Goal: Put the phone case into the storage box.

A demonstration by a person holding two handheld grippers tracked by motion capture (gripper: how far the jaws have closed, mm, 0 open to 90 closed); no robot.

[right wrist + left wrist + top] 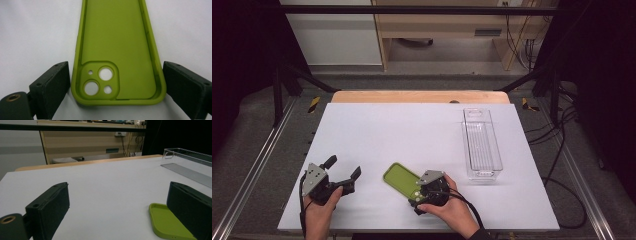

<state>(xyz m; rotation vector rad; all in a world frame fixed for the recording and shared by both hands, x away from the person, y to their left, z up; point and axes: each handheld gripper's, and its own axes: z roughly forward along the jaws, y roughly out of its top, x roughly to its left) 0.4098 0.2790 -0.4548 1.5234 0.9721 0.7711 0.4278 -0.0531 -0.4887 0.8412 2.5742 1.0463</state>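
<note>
Half the green phone case (400,178) under right gripper (421,192)

Lighting is even and overhead; the white bench (422,135) reads bright while the surroundings fall near black. Shadows are soft and short. The high view is slightly soft throughout. In both gripper views the near black jaws are blurred. The clear tray (482,145) shows faint glare along its rim.

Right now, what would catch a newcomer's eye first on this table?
The bright green phone case lying open side up near the table's front edge, its camera end between the jaws of the right tool. Off to the right sits a clear plastic tray, and the left tool gapes open beside the case.
</note>
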